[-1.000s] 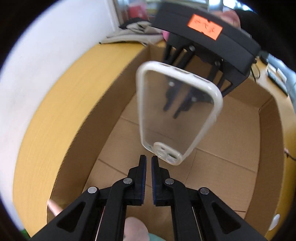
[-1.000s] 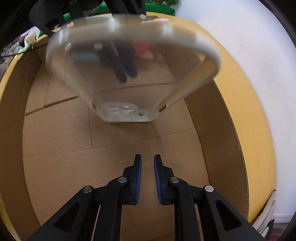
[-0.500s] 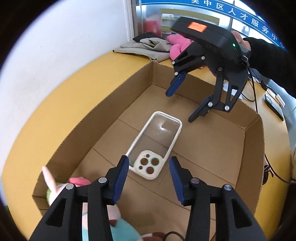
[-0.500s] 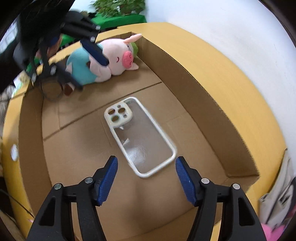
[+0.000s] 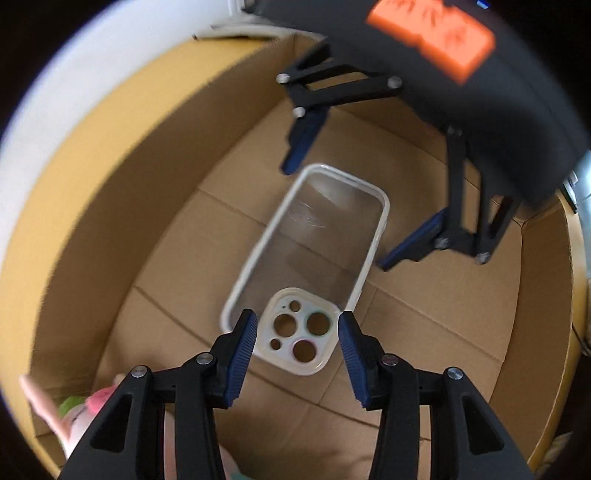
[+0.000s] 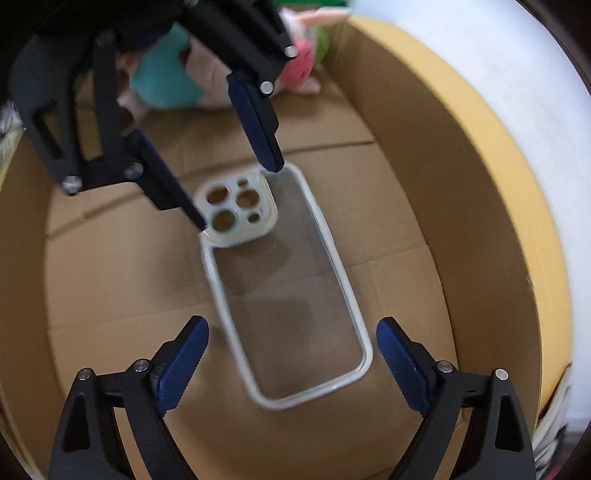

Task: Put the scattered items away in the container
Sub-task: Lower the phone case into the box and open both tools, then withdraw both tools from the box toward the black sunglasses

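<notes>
Cardboard box [image 5: 436,332]: plain brown corrugated board, matte, with flap seams crossing the floor and straight upright walls; a raw fluted edge shows along the rim.
Phone case [image 5: 314,258]: lies flat on the box floor near its middle; clear glossy back with faint scratches and a glint of light, a soft off-white rounded bumper, and a raised cream camera block pierced by round holes of several sizes.
Left hand-held gripper [image 5: 297,334]: black plastic frame with silver pivot pins and ribbed dark-blue pads; its jaws stand apart, one on each side of the camera end of the case. Whether the pads touch the bumper I cannot tell.
Right hand-held gripper [image 6: 291,349]: same black frame and blue ribbed pads; its jaws are opening, spread wider than the case, whose plain end lies between them without the pads pressing on it. In the left wrist view an orange tag [image 5: 432,33] sits on its body.
Plush pig [image 6: 207,74]: soft fabric, pink snout and ears, teal body, lying at one end of the box, partly hidden behind the left hand-held gripper.
Surface [image 5: 122,147]: smooth yellow-tan top around the box.
Room: white wall [image 6: 491,85] just behind the surface; the edges of both views are blurred.
</notes>
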### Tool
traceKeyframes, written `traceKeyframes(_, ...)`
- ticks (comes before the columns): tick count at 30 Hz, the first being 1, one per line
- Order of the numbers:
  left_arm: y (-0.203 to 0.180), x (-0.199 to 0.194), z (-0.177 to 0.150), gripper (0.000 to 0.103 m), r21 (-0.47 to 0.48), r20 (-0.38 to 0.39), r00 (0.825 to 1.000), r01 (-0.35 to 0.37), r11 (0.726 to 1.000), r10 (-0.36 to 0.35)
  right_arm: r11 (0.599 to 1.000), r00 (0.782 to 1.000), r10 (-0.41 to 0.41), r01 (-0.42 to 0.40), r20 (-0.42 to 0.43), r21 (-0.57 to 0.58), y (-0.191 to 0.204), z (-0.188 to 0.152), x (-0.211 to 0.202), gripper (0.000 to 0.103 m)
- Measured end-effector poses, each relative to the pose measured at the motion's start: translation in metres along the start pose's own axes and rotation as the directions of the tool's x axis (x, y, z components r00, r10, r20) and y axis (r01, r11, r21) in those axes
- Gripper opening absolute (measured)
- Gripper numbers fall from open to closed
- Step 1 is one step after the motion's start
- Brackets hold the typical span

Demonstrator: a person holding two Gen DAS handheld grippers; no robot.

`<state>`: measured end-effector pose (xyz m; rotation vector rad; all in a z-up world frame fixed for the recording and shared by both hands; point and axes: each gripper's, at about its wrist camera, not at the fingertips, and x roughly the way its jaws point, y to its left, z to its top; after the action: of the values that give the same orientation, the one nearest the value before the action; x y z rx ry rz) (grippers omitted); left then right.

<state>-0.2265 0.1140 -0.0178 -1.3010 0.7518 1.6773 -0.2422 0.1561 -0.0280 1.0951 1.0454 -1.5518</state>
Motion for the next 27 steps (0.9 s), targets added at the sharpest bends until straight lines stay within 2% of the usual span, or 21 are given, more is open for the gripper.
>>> traceKeyframes(2, 0.001, 0.002, 0.004, 0.046, -0.001, -0.006, 1.0, 0.008, 1.0, -0.008, 0.998, 0.999, 0.054, -0.054, 0.0, 0.045, -0.008, 0.002, 0.003, 0.089)
traceKeyframes(3, 0.0, 0.002, 0.004, 0.046, -0.001, 0.0, 1.0, 0.0, 1.0, 0.0, 0.998, 0.999, 0.048, -0.049, 0.009, 0.045, -0.007, 0.002, 0.002, 0.088)
traceKeyframes(7, 0.0, -0.005, 0.0, 0.046, -0.01, 0.016, 1.0, -0.016, 1.0, 0.016, 0.994, 0.994, -0.098, 0.101, 0.057, -0.04, 0.019, -0.003, -0.007, 0.085)
traceKeyframes(8, 0.0, -0.008, -0.001, 0.046, -0.01, 0.022, 1.0, -0.021, 1.0, 0.022, 0.99, 0.99, -0.124, 0.128, 0.068, -0.061, 0.028, -0.004, -0.01, 0.057)
traceKeyframes(9, -0.001, -0.012, -0.002, 0.046, -0.008, 0.028, 0.999, -0.025, 1.0, 0.025, 0.985, 0.986, -0.145, 0.152, 0.078, -0.085, 0.039, -0.005, -0.013, 0.015)
traceKeyframes(10, -0.002, -0.016, -0.003, 0.046, -0.006, 0.034, 0.999, -0.027, 1.0, 0.027, 0.966, 0.972, -0.222, 0.23, 0.082, -0.117, 0.052, -0.005, -0.015, 0.012)
traceKeyframes(11, -0.002, -0.019, -0.004, 0.046, -0.002, 0.04, 0.999, -0.028, 1.0, 0.028, 0.95, 0.961, -0.268, 0.275, 0.064, -0.15, 0.062, -0.007, -0.012, 0.012)
traceKeyframes(12, -0.002, -0.023, -0.004, 0.046, 0.0, 0.046, 0.998, -0.032, 0.999, 0.032, 0.941, 0.959, -0.28, 0.283, 0.042, -0.186, 0.071, -0.009, -0.008, 0.019)
traceKeyframes(13, -0.001, -0.025, -0.003, 0.046, -0.005, 0.049, 0.998, -0.038, 0.999, 0.038, 0.934, 0.955, -0.293, 0.296, 0.045, -0.199, 0.076, -0.012, -0.006, 0.02)
traceKeyframes(16, 0.002, -0.029, -0.002, 0.046, -0.029, 0.053, 0.997, -0.054, 0.998, 0.055, 0.944, 0.957, -0.286, 0.289, 0.041, -0.158, 0.073, -0.014, -0.009, 0.022)
traceKeyframes(17, 0.003, -0.029, -0.002, 0.046, -0.027, 0.051, 0.996, -0.065, 0.998, 0.066, 0.943, 0.954, -0.295, 0.3, 0.054, -0.145, 0.071, -0.016, -0.011, 0.028)
traceKeyframes(19, 0.004, -0.028, -0.002, 0.046, -0.022, 0.048, 0.995, -0.085, 0.996, 0.086, 0.945, 0.949, -0.307, 0.313, 0.072, -0.099, 0.063, -0.017, -0.017, 0.056)
traceKeyframes(20, 0.005, -0.029, -0.002, 0.046, -0.027, 0.05, 0.995, -0.084, 0.996, 0.085, 0.945, 0.947, -0.311, 0.317, 0.078, -0.077, 0.058, -0.017, -0.018, 0.079)
traceKeyframes(21, 0.008, -0.03, -0.002, 0.046, -0.037, 0.056, 0.995, -0.079, 0.996, 0.081, 0.947, 0.947, -0.311, 0.316, 0.08, -0.055, 0.052, -0.018, -0.017, 0.088)
traceKeyframes(25, 0.014, -0.038, -0.007, 0.046, -0.091, 0.1, 0.991, -0.077, 0.993, 0.086, 0.955, 0.954, -0.294, 0.296, 0.055, -0.029, 0.042, -0.019, -0.006, 0.086)
traceKeyframes(27, 0.01, -0.046, -0.014, 0.046, -0.108, 0.133, 0.987, -0.078, 0.991, 0.092, 0.959, 0.957, -0.282, 0.284, 0.071, -0.014, 0.044, -0.021, -0.009, 0.085)
